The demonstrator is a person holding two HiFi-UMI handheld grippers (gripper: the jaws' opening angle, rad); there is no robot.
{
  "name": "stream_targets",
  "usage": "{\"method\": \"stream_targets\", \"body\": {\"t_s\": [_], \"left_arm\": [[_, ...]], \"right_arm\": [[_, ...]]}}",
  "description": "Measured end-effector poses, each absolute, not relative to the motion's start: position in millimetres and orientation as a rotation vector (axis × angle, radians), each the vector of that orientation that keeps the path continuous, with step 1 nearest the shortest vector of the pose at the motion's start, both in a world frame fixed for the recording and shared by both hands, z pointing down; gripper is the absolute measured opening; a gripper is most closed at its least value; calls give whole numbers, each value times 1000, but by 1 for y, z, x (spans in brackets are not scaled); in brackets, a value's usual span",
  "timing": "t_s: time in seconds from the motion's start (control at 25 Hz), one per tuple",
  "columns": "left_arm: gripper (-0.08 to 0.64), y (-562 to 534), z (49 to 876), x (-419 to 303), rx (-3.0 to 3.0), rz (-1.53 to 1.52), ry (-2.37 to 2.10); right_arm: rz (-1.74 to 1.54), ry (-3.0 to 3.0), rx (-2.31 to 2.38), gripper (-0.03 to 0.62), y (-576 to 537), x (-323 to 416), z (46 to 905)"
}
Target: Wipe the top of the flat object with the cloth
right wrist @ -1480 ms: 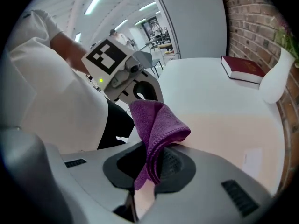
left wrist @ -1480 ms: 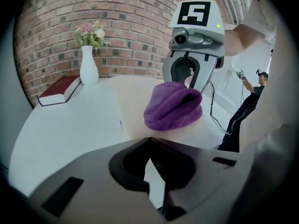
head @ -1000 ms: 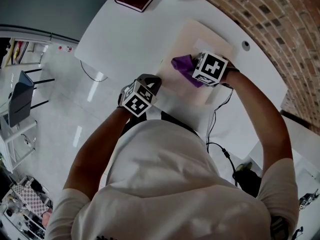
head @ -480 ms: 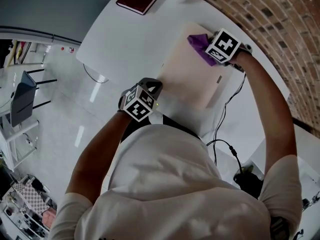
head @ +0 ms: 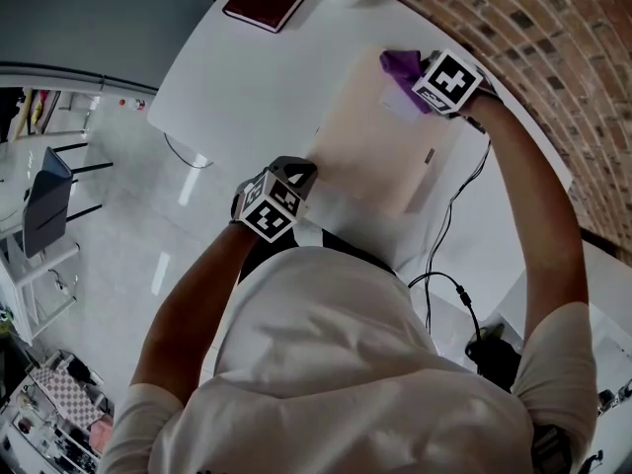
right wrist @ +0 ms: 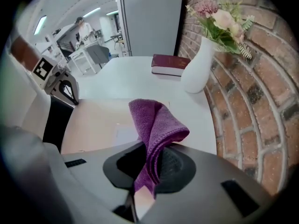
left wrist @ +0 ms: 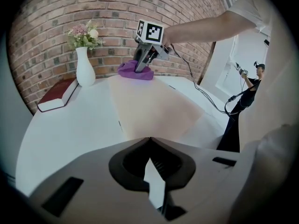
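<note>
**Far corner first, then long lanes back toward me**

My right gripper (head: 423,71) is clenched on the purple cloth (right wrist: 156,125). A fold of it stands up between the fingers (right wrist: 180,164). The loose bulk sits on the far corner of the flat object (head: 370,141), a pale beige sheet lying on the white tabletop (head: 247,77), on the side nearest the brick wall (right wrist: 252,87). My left gripper (head: 299,169) has its fingers (left wrist: 131,160) closed on nothing, tips together, at the sheet's near left corner. I can't tell whether they actually press on it.

I judge the wipe to be under way, with most of the surface lying between the cloth and me.

To do it well, I should:
- Drop my right wrist so the fabric meets the sheet, not the hard tips.
- Draw the cloth in straight, overlapping lanes from the far edge to the near one.
- Hold the clamp firm through each stroke, since a slack grip would let the fold pull out.
- Rest my left tips on the near corner to pin the sheet, which looks thin and light and may skate on the smooth tabletop.
- Lift the left tips off only when the last lane reaches them.

The white vase (right wrist: 198,66) and the red book (right wrist: 170,64) stand just past the far edge. Each stroke should therefore start on the sheet and not swing in from beyond it.
</note>
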State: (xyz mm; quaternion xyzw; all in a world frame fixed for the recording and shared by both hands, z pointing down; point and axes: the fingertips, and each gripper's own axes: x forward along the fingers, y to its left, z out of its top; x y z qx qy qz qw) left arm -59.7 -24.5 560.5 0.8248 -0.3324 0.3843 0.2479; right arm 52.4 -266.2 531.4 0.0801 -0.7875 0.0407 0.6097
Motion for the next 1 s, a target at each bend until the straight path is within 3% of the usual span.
{"method": "stream_targets", "body": {"t_s": [0.64, 1.0], "left_arm": [[23, -21, 561, -57, 2283, 1093, -867], [23, -20, 562, -54, 2311, 1137, -866]], "right_arm": [[217, -1881, -335, 74, -32, 36, 521], [222, -1847, -241, 74, -73, 53, 543]]}}
